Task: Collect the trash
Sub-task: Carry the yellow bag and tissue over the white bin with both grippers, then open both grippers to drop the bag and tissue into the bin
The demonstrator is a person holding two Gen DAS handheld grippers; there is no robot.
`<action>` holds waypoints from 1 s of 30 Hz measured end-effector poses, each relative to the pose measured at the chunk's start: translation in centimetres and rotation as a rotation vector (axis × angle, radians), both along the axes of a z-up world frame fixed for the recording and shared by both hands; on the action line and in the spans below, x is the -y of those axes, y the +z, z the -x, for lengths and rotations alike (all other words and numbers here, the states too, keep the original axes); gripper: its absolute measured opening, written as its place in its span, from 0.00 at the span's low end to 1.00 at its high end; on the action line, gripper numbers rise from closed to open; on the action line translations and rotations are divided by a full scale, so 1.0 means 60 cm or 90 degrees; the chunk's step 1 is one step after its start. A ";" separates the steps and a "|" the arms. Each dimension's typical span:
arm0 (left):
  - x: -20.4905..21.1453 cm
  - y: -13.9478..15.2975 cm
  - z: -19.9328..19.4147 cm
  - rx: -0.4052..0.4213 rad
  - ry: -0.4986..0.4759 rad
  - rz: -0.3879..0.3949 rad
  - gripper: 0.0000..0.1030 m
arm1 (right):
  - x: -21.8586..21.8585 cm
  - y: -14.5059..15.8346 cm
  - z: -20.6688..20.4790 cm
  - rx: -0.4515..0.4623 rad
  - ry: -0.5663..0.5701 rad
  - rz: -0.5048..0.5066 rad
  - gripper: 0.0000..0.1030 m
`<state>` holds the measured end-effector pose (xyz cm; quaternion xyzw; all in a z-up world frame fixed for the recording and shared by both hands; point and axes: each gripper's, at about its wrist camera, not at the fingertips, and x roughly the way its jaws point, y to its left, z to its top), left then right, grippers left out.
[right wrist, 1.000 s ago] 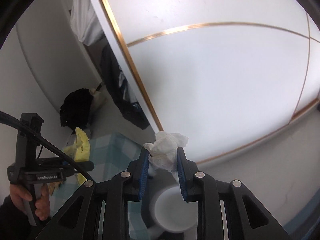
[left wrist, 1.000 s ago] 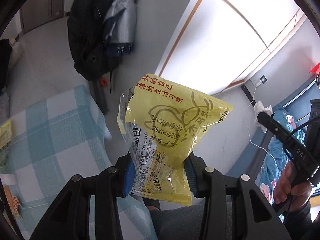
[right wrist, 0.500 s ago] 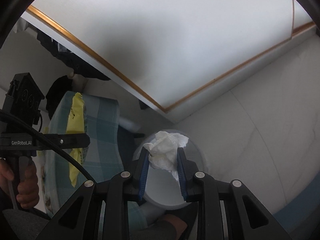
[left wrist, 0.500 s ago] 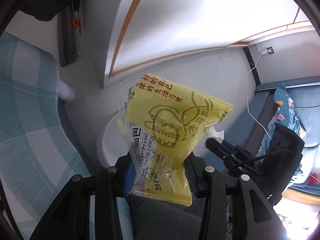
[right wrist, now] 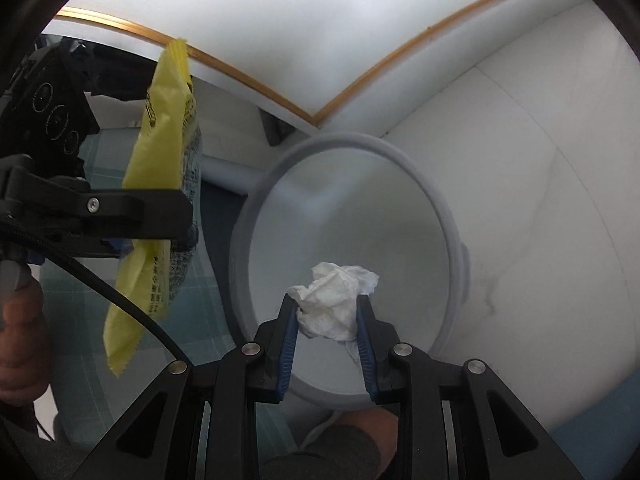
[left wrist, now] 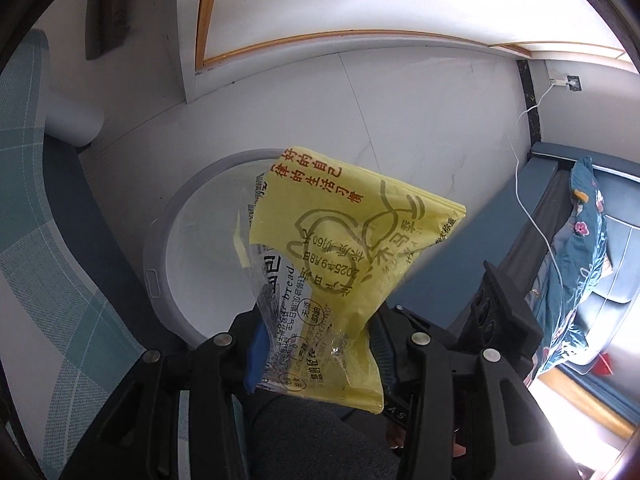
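The left gripper [left wrist: 318, 354] grips a yellow bread wrapper [left wrist: 344, 248] above the white bin [left wrist: 160, 240]. The right gripper [right wrist: 326, 334], fingers easing apart, pinches a crumpled tissue [right wrist: 334, 300] over the bin's mouth. Checked worktop [left wrist: 36, 216] lies beside; a blue bed [left wrist: 592, 240] stands well apart.

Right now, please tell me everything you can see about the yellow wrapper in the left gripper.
The yellow wrapper is thin, crinkled plastic film, partly clear, printed with red and dark characters and the word "bread". It looks empty and flat. The left gripper pinches its lower part between blue pads; the rest stands free above the white bin.
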<state>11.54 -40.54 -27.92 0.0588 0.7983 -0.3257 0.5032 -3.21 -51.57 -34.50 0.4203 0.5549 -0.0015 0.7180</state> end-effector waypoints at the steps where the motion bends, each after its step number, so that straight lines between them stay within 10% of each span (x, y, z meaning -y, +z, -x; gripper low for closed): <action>1: -0.003 -0.006 -0.001 -0.009 0.007 -0.003 0.41 | 0.000 -0.007 -0.001 -0.004 -0.001 -0.004 0.27; 8: 0.007 -0.037 -0.027 -0.049 0.039 -0.033 0.62 | -0.004 -0.024 -0.020 -0.022 -0.012 -0.007 0.52; 17: 0.001 -0.026 -0.033 -0.048 0.048 -0.037 0.79 | -0.025 -0.023 -0.016 -0.014 0.005 0.007 0.58; 30: -0.011 0.028 -0.021 0.065 -0.009 -0.051 0.80 | 0.004 0.042 0.027 0.001 -0.022 0.048 0.59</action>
